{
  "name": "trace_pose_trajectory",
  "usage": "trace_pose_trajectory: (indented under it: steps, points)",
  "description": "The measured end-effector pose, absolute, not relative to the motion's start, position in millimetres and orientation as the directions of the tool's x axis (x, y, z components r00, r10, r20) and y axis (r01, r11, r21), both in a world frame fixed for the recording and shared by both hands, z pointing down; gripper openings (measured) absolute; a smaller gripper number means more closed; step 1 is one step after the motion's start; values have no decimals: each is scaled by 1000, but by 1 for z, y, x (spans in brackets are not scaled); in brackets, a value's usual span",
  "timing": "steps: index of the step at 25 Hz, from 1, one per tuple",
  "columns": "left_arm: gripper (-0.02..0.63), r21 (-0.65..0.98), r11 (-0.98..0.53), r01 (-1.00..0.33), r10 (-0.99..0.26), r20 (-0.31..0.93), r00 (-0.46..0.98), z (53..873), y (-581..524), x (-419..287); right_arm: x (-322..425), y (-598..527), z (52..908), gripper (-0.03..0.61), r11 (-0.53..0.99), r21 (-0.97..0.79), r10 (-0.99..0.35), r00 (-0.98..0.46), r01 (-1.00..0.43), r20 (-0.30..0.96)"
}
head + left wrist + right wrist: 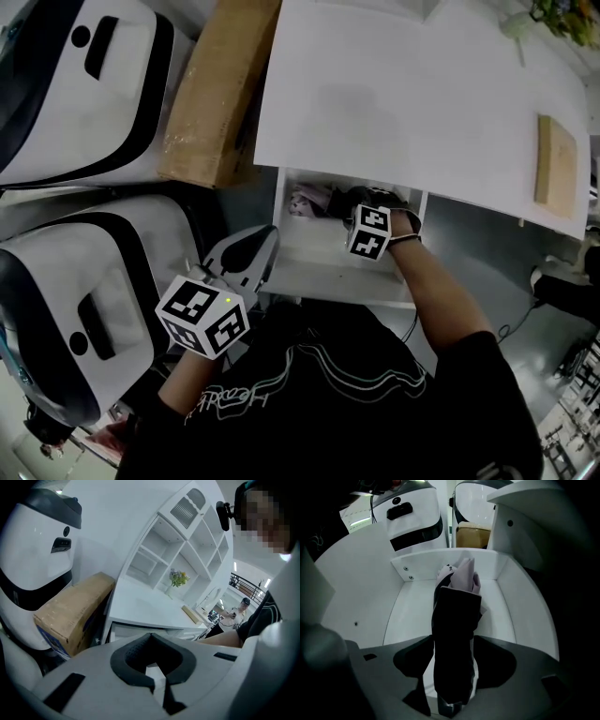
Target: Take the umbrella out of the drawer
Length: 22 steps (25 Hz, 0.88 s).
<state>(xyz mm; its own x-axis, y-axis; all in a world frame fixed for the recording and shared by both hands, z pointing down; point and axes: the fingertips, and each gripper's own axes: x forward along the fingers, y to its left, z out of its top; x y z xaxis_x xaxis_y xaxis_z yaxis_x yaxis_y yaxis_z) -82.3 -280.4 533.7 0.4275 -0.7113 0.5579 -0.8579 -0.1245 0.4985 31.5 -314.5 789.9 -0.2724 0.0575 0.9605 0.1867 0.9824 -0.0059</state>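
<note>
The white drawer (328,272) stands pulled out under the white desk (403,103). In it lies a folded black and pink umbrella (319,200), lengthwise along the drawer floor (457,620). My right gripper (364,214) reaches steeply down into the drawer (412,569), and its jaws (452,667) stand wide open on either side of the umbrella's black near end. My left gripper (249,248) hovers by the drawer's front left corner, shut with nothing in it (157,686).
A cardboard box (220,89) stands left of the desk, beside two large white and black machines (75,84) (84,309). A wooden block (556,167) lies at the desk's right end. A vase of flowers (177,579) stands at the desk's far side.
</note>
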Motion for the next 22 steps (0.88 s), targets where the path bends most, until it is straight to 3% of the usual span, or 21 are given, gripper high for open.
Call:
trace_pose_trajectory:
  steps: [22]
  points:
    - [18, 512, -77, -855, -715, 569, 405, 546, -285, -90, 31, -317, 799, 225, 979, -39, 73, -164, 201, 984]
